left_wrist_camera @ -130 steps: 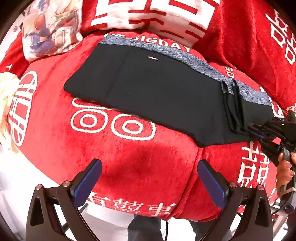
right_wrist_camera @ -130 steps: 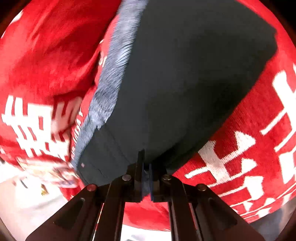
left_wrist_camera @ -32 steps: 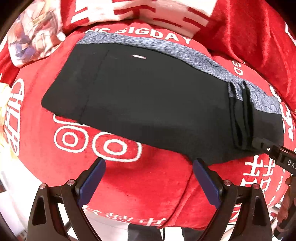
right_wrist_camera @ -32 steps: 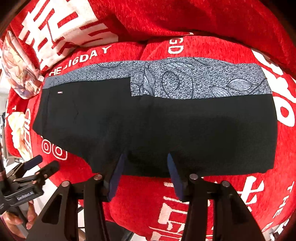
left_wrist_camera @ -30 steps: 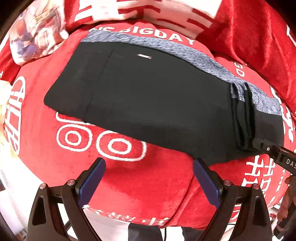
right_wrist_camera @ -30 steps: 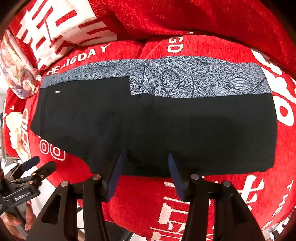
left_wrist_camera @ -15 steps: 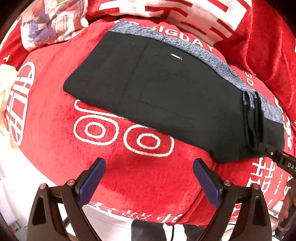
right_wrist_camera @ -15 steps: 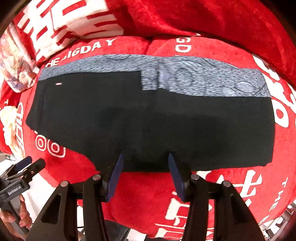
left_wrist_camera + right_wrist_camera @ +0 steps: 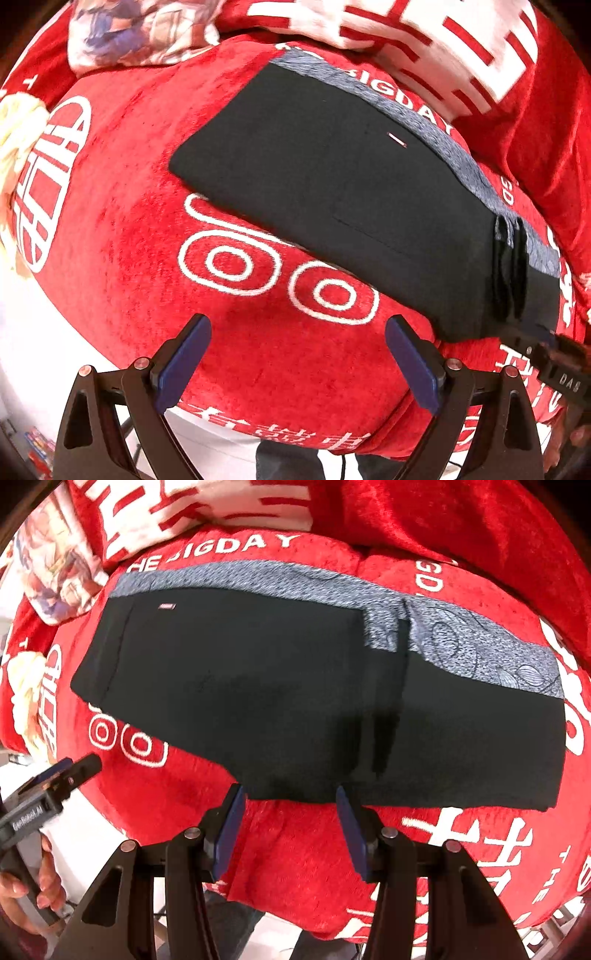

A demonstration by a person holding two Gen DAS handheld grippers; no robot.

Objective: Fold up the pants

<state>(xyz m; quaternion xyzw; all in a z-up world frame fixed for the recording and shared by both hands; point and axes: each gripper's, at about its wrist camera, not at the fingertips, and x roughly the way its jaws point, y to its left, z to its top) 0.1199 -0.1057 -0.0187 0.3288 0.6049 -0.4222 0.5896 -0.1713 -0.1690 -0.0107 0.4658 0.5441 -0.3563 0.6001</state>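
Black pants (image 9: 280, 701) with a grey patterned side stripe (image 9: 480, 642) lie flat on the red blanket (image 9: 122, 206), already doubled over once; stacked edges show at the fold end (image 9: 509, 269). Left gripper (image 9: 295, 365) spread wide, empty, above bare blanket near the pants' free end. Right gripper (image 9: 288, 830) about half open, empty, just at the near hem. Next fold, as I judge: pinch all layers at each near corner, lift together, keep edges aligned, lay over evenly. Patterned cushion (image 9: 59, 579) sits behind.
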